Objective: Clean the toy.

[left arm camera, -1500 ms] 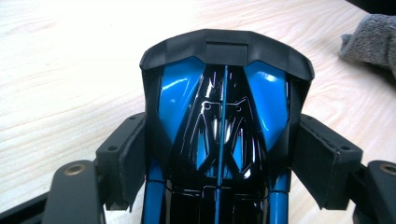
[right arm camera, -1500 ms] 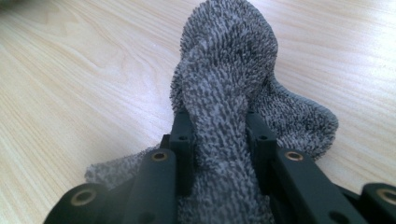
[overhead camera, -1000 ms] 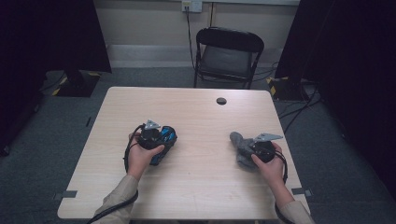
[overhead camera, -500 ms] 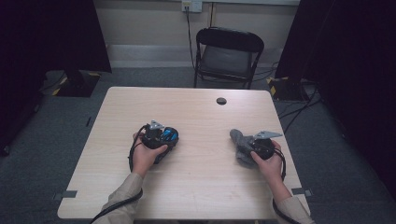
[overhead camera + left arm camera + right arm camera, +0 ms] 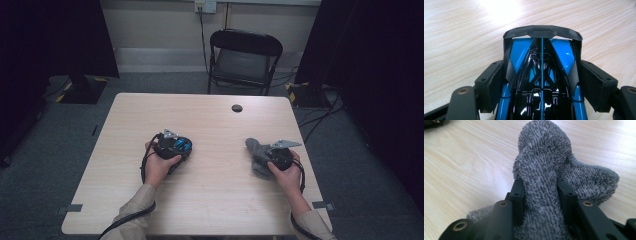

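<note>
A blue and black toy race car (image 5: 541, 75) rests on the pale wooden table (image 5: 210, 115), left of centre. My left gripper (image 5: 544, 76) is shut on it, its pads (image 5: 495, 80) pressing the car's sides; from above the car (image 5: 182, 146) shows just past the left gripper (image 5: 172, 145). On the table's right side my right gripper (image 5: 267, 154) lies low over a grey terry cloth (image 5: 254, 149). A bunched fold of the cloth (image 5: 544, 157) stands between the right gripper (image 5: 541, 187) jaws. These have just been opening a little, but both pads still touch the fold.
A black folding chair (image 5: 245, 55) stands beyond the far edge of the table. A round black cable hole (image 5: 237, 108) sits near that edge. Cables (image 5: 320, 120) trail on the grey carpet to the right, and dark curtains hang on both sides.
The left hand with the car has shifted slightly to the right. The right hand and the cloth stay where they were.
</note>
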A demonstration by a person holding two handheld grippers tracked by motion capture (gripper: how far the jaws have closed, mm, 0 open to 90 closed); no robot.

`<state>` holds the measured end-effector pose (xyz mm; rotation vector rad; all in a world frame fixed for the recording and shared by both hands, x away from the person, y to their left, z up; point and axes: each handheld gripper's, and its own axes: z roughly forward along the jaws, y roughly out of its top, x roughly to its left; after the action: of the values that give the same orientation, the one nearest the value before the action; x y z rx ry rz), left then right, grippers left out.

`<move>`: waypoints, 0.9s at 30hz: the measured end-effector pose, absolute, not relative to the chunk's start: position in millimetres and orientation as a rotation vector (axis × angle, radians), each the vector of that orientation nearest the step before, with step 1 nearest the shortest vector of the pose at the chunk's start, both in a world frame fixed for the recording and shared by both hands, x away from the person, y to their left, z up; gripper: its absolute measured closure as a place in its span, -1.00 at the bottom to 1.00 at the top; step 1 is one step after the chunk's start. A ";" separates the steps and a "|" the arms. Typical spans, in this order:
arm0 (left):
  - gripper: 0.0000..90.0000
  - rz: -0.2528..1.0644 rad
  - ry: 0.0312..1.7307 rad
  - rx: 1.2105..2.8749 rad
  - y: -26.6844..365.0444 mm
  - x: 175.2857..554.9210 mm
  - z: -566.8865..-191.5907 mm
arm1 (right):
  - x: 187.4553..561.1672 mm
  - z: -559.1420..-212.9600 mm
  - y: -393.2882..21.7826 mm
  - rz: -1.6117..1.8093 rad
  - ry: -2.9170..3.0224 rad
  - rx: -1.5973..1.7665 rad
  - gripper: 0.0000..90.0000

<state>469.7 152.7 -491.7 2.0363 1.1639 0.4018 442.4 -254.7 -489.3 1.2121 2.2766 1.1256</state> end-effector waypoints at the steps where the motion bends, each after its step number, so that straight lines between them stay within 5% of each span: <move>1: -0.44 0.407 1.163 2.041 152.2 469.7 -491.8 | 442.5 -489.2 -254.9 1.124 2.274 1.214 0.38; 27: -0.53 0.424 1.141 2.062 154.7 467.0 -494.1 | 442.0 -482.3 -254.9 1.077 2.239 1.247 -0.37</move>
<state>467.0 154.7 -494.1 2.0620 1.1413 0.4240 442.0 -254.9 -482.3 1.2468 2.2391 1.0767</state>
